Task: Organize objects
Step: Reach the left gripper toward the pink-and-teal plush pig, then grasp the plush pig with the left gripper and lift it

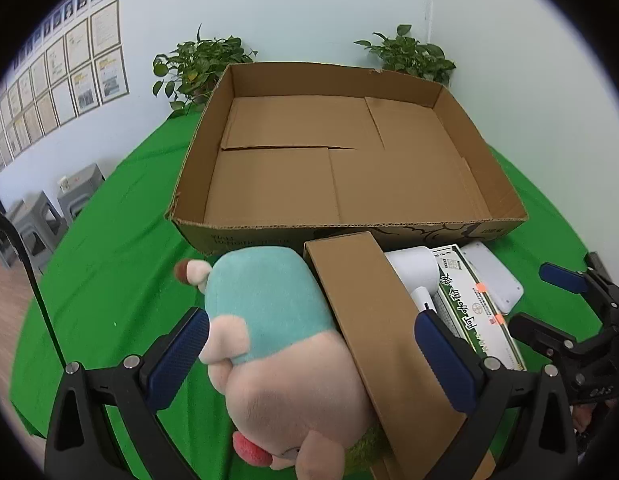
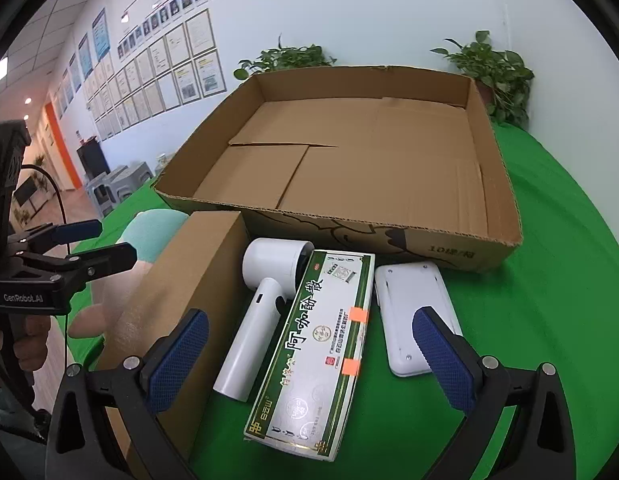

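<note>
A wide, shallow cardboard tray (image 1: pixel 189 184) (image 2: pixel 505 184) stands empty on the green table. In front of it lie a teal and pink plush toy (image 1: pixel 277 340) (image 2: pixel 149 236), a plain brown box (image 1: pixel 373 312) (image 2: pixel 189 292), a white hair dryer (image 2: pixel 265 304) (image 1: pixel 417 272), a green and white medicine box (image 2: pixel 321 352) (image 1: pixel 469 304) and a white flat device (image 2: pixel 413 312) (image 1: pixel 497 280). My left gripper (image 1: pixel 309 356) hovers open over the plush toy and the brown box. My right gripper (image 2: pixel 309 360) is open above the dryer and medicine box.
Two potted plants (image 1: pixel 197 68) (image 1: pixel 413 56) stand behind the tray by the wall. Grey stools (image 1: pixel 49 212) sit beyond the table's left edge. Green cloth (image 2: pixel 569 280) lies bare to the right of the tray. A hand (image 2: pixel 25 340) holds the other gripper at left.
</note>
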Demonstrator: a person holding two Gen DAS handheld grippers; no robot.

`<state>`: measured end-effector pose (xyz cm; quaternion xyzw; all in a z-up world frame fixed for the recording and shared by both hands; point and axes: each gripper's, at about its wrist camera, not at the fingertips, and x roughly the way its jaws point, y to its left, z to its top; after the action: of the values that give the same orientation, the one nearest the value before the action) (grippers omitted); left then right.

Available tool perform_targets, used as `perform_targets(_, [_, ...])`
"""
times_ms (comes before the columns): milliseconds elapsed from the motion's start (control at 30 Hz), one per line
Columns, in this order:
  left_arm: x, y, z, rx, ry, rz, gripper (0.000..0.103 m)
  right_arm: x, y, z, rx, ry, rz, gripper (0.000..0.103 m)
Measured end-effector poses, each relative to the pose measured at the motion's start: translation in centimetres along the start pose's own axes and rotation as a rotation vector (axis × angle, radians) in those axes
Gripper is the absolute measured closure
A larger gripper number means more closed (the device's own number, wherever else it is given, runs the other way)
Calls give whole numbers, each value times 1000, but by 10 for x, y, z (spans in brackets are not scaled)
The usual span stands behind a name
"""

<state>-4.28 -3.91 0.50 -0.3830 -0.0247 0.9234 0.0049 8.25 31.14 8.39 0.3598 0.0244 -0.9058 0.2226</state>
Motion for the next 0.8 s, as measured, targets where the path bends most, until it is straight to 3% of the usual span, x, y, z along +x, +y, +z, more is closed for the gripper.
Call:
perform_targets(133, [2, 9, -6, -37, 24, 0, 1, -2, 12, 8, -49, 1, 100, 1])
perform_targets(233, [-2, 15, -14, -35, 42, 1, 1, -15, 15, 17, -28, -36, 270, 0])
perform_targets(300, [-4, 22, -19, -52, 48, -16, 1, -24, 23, 25, -53, -58, 330, 0])
perform_targets(367, [0, 28, -25, -76, 79, -67, 1, -28, 33, 32, -88, -55, 345, 0])
perform_targets(533, [16, 31, -44, -61, 155, -73, 2, -39, 53, 42, -90, -83, 414, 0])
perform_targets(633, [21, 35, -51, -96, 155, -121, 5, -31, 70, 42, -79, -37, 454, 0])
perform_targets(800, [23, 45, -58, -149, 130, -225, 26, -14, 98, 41, -104, 38, 450, 1])
